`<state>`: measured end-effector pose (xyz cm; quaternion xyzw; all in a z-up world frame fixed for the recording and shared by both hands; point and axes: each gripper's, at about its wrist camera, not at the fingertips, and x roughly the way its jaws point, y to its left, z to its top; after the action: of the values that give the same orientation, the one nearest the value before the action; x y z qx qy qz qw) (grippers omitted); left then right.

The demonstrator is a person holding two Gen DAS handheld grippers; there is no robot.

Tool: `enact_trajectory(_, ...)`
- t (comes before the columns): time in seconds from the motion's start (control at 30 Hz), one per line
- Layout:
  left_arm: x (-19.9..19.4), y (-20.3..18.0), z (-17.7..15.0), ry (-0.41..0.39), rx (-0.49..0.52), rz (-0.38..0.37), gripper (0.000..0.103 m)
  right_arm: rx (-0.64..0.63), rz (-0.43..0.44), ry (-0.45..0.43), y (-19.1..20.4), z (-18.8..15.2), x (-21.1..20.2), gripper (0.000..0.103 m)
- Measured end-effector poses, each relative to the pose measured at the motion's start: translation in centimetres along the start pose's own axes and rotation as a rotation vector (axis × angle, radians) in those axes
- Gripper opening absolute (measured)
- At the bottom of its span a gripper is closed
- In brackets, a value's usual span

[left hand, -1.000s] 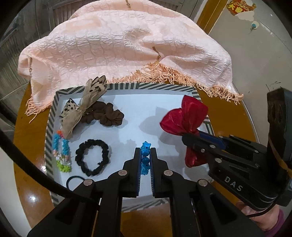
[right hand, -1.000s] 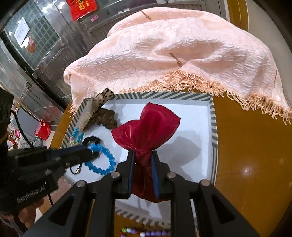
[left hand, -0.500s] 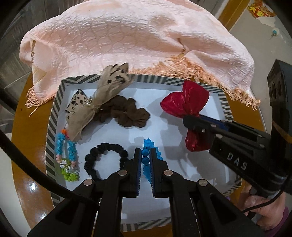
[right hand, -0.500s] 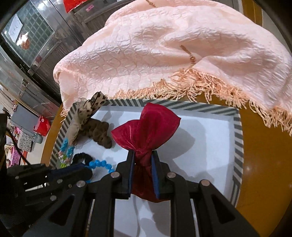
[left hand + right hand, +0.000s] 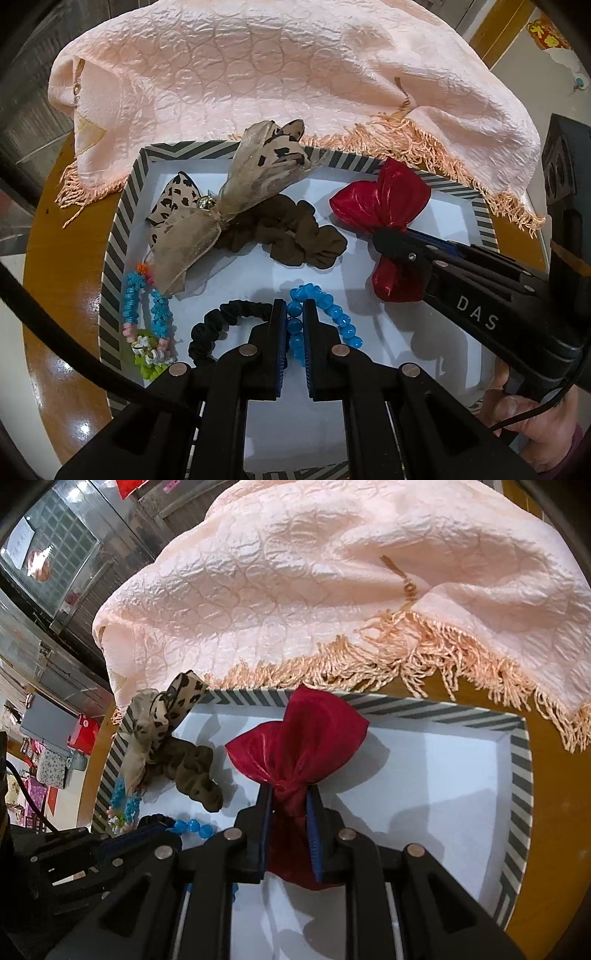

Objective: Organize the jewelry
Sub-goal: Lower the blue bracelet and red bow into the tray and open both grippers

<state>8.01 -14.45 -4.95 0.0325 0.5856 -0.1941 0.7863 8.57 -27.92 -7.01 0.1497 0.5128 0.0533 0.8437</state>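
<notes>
A striped-rim white tray (image 5: pixel 122 221) (image 5: pixel 521 775) lies on the round wooden table. My left gripper (image 5: pixel 294 306) is shut on a blue bead bracelet (image 5: pixel 332 314), low over the tray's front middle. My right gripper (image 5: pixel 289 792) (image 5: pixel 384 236) is shut on the knot of a red satin bow (image 5: pixel 295 734) (image 5: pixel 384 199), over the tray's far right part. In the tray lie a leopard-print bow (image 5: pixel 236 199), a brown scrunchie (image 5: pixel 295 232), a black scrunchie (image 5: pixel 218 325) and a turquoise beaded bracelet (image 5: pixel 147 321).
A pink fringed cloth (image 5: pixel 277 74) (image 5: pixel 332 583) is heaped behind the tray, its fringe hanging over the far rim. Bare wooden tabletop (image 5: pixel 62 258) surrounds the tray. The person's hand (image 5: pixel 524 410) holds the right gripper at lower right.
Both grippers moved forward and lower over the tray, each keeping its hold. The red bow now sits closer to the far rim, and the blue bracelet nearer the black scrunchie.
</notes>
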Motion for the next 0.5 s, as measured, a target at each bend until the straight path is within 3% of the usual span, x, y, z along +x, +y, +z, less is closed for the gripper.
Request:
enact_trajectory(0.13, 0.1, 0.0, 0.0, -0.001, -0.008, 0.013, 0.007, 0.009, -0.005, 0.008, 0.1, 0.0, 0.8, 0.019)
enact_trajectory(0.2, -0.1, 0.1, 0.0, -0.006, -0.016, 0.016, 0.007, 0.017, -0.013, -0.001, 0.0, 0.0, 0.8, 0.027)
enact_trajectory(0.33, -0.1, 0.4, -0.1, -0.012, -0.019, 0.021, 0.018, 0.033, -0.005, -0.013, -0.7, -0.1, -0.2, 0.031)
enact_trajectory(0.5, -0.9, 0.3, -0.6, -0.028, -0.008, 0.03, 0.025, 0.048, -0.004, -0.037, -1.0, -0.6, -2.1, 0.039)
